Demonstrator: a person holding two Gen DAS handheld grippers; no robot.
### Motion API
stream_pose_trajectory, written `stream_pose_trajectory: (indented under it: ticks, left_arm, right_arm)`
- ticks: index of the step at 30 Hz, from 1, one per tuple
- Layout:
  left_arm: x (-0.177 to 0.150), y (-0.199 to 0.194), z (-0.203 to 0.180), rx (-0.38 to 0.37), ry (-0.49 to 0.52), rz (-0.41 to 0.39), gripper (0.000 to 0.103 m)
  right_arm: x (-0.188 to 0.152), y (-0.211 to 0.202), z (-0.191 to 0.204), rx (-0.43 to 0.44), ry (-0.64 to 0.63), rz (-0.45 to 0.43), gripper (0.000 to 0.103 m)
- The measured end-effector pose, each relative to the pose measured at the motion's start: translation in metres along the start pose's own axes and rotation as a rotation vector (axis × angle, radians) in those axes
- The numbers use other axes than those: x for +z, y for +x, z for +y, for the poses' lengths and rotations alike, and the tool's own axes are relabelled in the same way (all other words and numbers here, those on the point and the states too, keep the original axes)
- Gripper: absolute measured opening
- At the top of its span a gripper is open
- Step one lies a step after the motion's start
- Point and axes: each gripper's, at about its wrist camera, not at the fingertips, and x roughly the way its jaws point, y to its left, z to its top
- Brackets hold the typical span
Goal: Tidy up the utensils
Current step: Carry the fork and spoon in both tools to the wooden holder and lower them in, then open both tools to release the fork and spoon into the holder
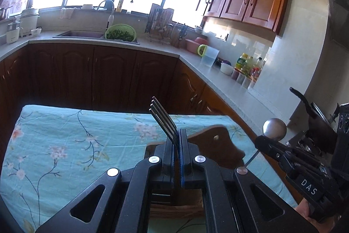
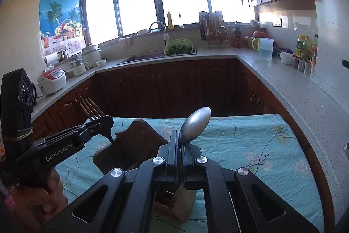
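Observation:
My left gripper (image 1: 177,134) is shut on a metal fork (image 1: 162,119), tines pointing up and away, held above the table. It also shows in the right wrist view (image 2: 106,121) with the fork (image 2: 90,108). My right gripper (image 2: 180,137) is shut on a metal spoon (image 2: 196,125), bowl up. It also shows in the left wrist view (image 1: 265,141) with the spoon (image 1: 274,129). A dark wooden utensil holder (image 1: 214,145) with a carved back stands on the table under both grippers; it also shows in the right wrist view (image 2: 130,145).
The table carries a turquoise floral cloth (image 2: 250,145). Behind it run dark cabinets and a grey L-shaped counter (image 2: 294,91) with a sink (image 2: 141,58), a green colander (image 2: 178,48), a dish rack (image 2: 212,30), a pitcher (image 2: 265,47) and bottles (image 2: 305,47).

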Motion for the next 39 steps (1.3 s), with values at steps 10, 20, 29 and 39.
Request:
stream_pose_trajectory:
  ticks: [10, 20, 29, 39]
  left_arm:
    - [0.006, 0.012, 0.007, 0.015, 0.026, 0.032, 0.002]
    - [0.009, 0.003, 0.005, 0.022, 0.008, 0.056, 0.028]
    - [0.009, -0.029, 0.004, 0.044, 0.011, 0.029, 0.053]
    - [-0.026, -0.082, 0.01, 0.121, -0.029, -0.02, 0.077]
  right_arm:
    - [-0.01, 0.007, -0.01, 0.008, 0.032, 0.032, 0.002]
    - [-0.002, 0.005, -0.02, 0.023, 0.09, 0.035, 0.008]
    - [-0.001, -0.022, -0.039, 0.032, 0.178, -0.009, 0.045]
    - [-0.025, -0.074, -0.056, 0.055, 0.274, -0.07, 0.081]
